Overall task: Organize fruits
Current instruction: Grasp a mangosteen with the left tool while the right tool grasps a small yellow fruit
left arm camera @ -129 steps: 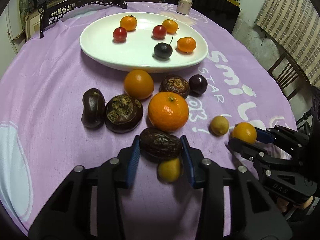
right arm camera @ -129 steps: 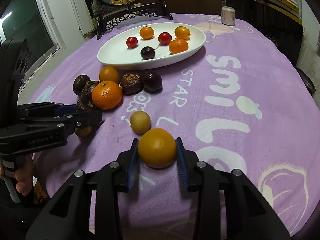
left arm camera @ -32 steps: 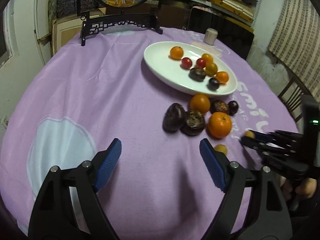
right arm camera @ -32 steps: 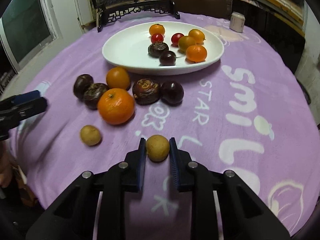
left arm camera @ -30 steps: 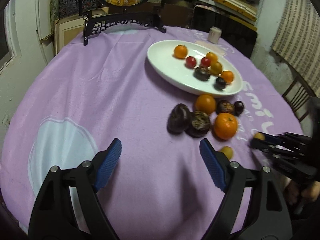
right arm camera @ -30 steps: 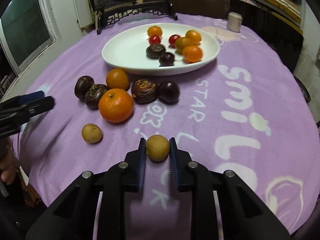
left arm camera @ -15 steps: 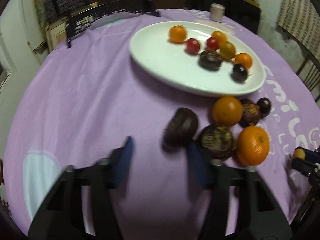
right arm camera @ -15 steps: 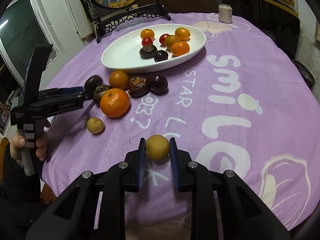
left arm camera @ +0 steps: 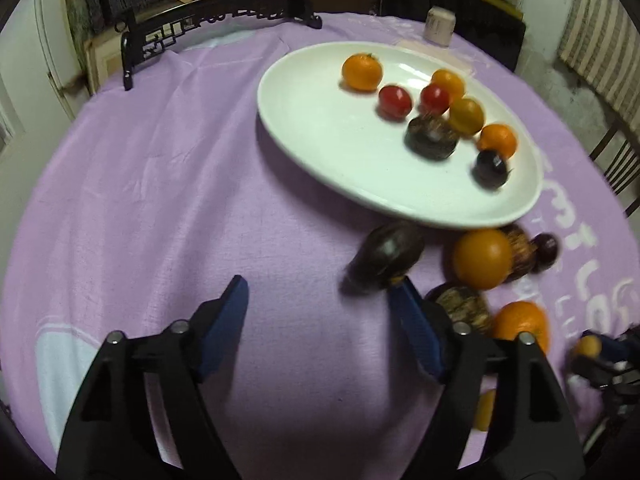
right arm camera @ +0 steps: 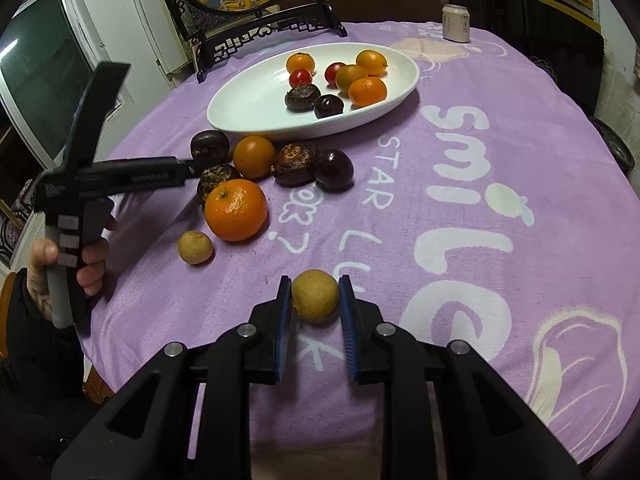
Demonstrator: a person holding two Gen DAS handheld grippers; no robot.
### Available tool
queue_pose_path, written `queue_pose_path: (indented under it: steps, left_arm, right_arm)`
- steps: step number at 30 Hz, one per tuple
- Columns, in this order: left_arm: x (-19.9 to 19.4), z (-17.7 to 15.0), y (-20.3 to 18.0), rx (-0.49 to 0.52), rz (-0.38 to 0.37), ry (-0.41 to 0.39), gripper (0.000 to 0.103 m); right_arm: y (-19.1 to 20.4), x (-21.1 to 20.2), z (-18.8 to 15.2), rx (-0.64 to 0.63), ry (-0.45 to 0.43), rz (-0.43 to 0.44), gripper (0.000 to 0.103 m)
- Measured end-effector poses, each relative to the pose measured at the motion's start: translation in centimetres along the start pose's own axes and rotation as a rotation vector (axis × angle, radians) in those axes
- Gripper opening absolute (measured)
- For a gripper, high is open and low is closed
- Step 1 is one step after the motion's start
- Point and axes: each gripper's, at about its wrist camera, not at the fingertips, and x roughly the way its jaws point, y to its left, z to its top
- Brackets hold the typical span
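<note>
Change, left side: your left gripper (left arm camera: 320, 312) has come in from the bare purple cloth (left arm camera: 160, 184) to the loose fruit; a second ago the dark fruits lay well ahead of it, now its right finger (left arm camera: 416, 328) sits just beside the dark oval fruit (left arm camera: 384, 256).
Change, right side: nothing has shifted; your right gripper (right arm camera: 314, 304) stays clamped on the small tan fruit (right arm camera: 315, 295).
Left tongs: jaws opening, spread wide, nothing between them.
Right tongs: closed on the tan fruit, both blue pads touching it.
Left hand (right arm camera: 68, 268): wraps the grey handle, gripper angled down toward the pile's left edge.
White plate (left arm camera: 320, 136): far side, eight fruits in it.
Loose pile: near the plate's front rim; large orange (right arm camera: 236, 210) nearest, second tan fruit (right arm camera: 195, 247) at its left.
</note>
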Motion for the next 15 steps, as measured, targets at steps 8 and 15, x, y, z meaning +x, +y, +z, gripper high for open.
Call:
queue_pose_path:
  steps: [8, 15]
  left_arm:
    - [1.2, 1.5, -1.9, 0.016, -0.028, 0.024, 0.07]
    - [1.4, 1.1, -4.1, 0.088, -0.024, -0.004, 0.04]
  right_arm:
    - [-1.0, 0.3, -0.1, 0.022, 0.004, 0.016, 0.024]
    - [-1.3, 0.2, 0.0, 0.034, -0.001, 0.022, 0.024]
